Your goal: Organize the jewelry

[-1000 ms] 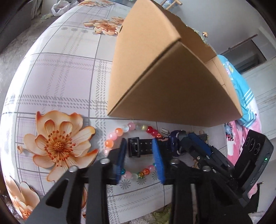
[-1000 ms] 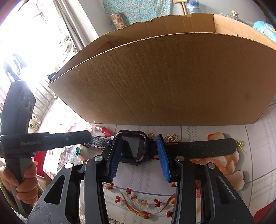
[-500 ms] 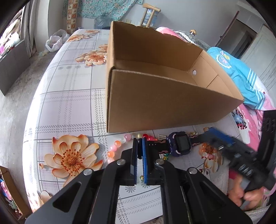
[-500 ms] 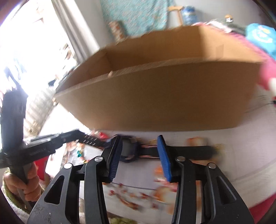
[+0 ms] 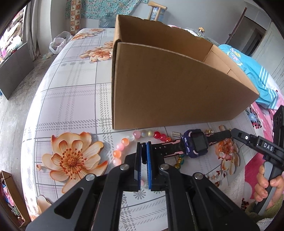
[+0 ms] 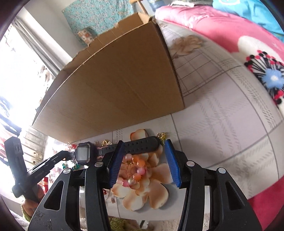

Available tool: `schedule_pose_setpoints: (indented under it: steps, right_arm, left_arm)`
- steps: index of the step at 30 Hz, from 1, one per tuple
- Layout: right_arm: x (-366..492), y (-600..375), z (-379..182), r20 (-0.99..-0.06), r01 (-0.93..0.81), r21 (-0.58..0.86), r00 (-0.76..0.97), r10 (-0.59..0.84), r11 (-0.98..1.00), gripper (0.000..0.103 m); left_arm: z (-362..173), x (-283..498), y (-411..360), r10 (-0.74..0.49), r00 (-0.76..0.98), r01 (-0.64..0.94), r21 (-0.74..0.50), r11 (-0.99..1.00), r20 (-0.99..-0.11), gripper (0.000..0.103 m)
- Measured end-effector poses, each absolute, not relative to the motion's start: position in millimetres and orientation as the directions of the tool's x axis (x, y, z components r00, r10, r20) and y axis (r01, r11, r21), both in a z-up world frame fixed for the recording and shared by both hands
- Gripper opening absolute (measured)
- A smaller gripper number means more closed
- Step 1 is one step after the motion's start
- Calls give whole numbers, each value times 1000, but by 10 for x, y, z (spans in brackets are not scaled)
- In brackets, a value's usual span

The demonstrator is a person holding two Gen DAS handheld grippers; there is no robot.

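Note:
A purple smartwatch with a black strap lies on the flowered tablecloth in front of a brown cardboard box. My left gripper is shut on the strap's left end. A bracelet of pink, orange and red beads lies under and around the strap. In the right wrist view the watch sits left, and my right gripper is open around the strap's other end. The box stands just beyond.
Small gold trinkets and a pale bead bracelet lie by the strap's right end. The table edge is close below both grippers. Pink and blue bedding lies to the right. A chair stands beyond the box.
My left gripper closed on the strap's end and stays shut on it. My right gripper moved right, from around the watch face to the strap's far end, still open.

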State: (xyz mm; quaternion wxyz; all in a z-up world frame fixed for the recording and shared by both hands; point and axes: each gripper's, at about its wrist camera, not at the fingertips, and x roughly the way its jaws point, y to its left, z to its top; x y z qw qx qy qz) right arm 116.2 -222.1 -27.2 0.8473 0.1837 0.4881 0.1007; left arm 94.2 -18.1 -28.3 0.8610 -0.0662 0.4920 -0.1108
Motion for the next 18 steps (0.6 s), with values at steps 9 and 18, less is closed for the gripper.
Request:
schedule_pose_setpoints:
  steps: [9,18]
  right_arm:
    - [1231,-2362,-161,-729,24,549,503,465,836,47]
    - [1185,-2722,-125,-547,22,776,521,655,631,43]
  left_arm:
    - [-305,931,-190,-253,499,123,-221,967,-829,5]
    - [-318,930,-173,-260,502,123,-230,965,-825,5]
